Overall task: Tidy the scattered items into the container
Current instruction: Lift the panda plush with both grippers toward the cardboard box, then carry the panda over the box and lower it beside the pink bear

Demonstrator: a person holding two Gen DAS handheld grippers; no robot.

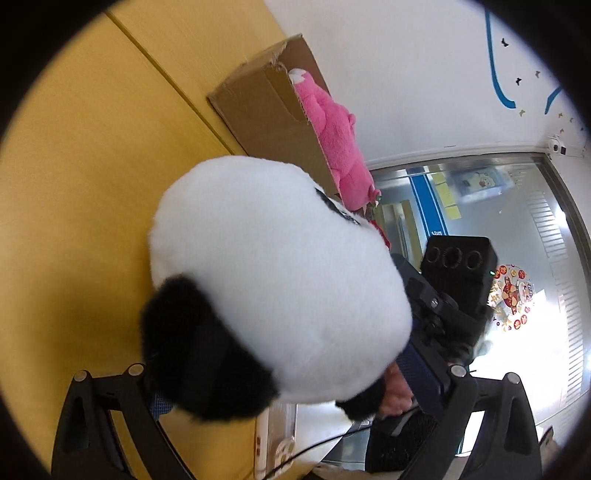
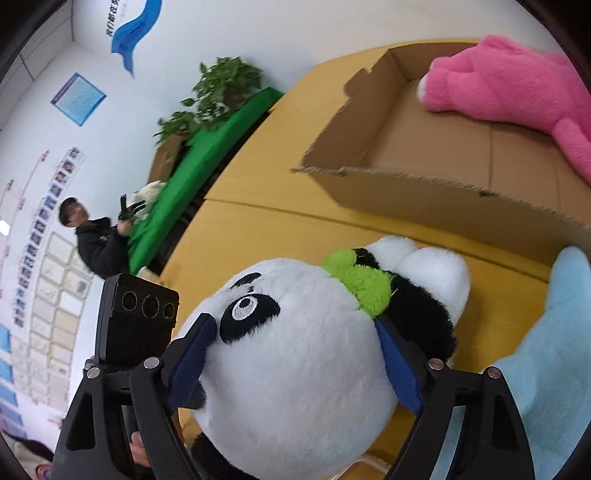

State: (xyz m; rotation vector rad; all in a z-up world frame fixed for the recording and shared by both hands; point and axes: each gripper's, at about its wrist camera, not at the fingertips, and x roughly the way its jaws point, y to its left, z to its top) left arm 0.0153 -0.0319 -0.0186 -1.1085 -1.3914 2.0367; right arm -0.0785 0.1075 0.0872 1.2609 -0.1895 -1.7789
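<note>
My left gripper [image 1: 280, 373] and right gripper [image 2: 295, 365] both clamp the panda's [image 2: 295, 354] head from opposite sides, jaws wide around it. The box [image 2: 424, 192] lies ahead and to the right on the yellow table [image 2: 277, 192], the pink toy [image 2: 517, 85] already inside; a blue toy [image 2: 554, 350] sits at my right

No readable text — the blue wall emblem [image 2: 135, 31] carries small characters, the framed blue notice [image 2: 78, 98] fine print, both too blurred.
</note>
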